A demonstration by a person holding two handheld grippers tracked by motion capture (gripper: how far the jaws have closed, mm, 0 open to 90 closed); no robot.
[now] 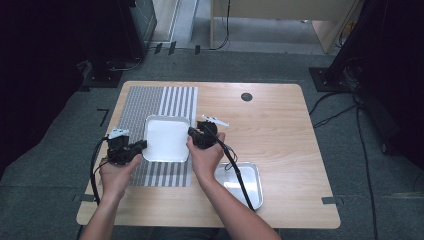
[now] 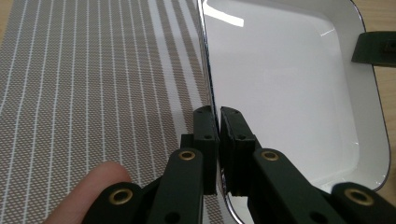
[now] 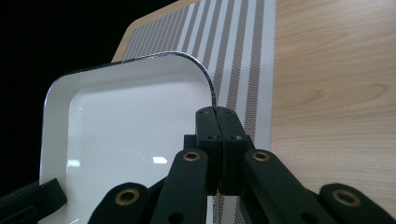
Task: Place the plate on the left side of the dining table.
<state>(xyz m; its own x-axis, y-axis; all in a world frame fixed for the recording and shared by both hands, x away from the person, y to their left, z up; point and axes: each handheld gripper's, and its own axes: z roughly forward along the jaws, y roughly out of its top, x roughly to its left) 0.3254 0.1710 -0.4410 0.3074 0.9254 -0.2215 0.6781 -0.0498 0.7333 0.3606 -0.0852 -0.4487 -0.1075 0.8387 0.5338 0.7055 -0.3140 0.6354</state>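
Grey carpet surrounds the wooden table (image 1: 270, 150); a striped mat (image 1: 150, 107) covers its left part. I have the white tray (image 1: 167, 137) on that mat, left gripper (image 1: 142, 146) pinching its left rim, right gripper (image 1: 192, 133) pinching the right rim. I'd keep both hands level and moving together, so neither rim slips. A steel tray (image 1: 250, 182) sits near the front edge.

The tray (image 1: 167, 138) is showing glossy white inside with a thin dark, shiny rim. The mat (image 1: 150, 102) under it is wearing grey-brown weave crossed by white stripes, thin on one half, broad on the other. The table (image 1: 280, 130) is showing pale wood grain. A second tray (image 1: 250, 185) is gleaming silver. Both grippers' jaws are showing black with brass-coloured rivets.
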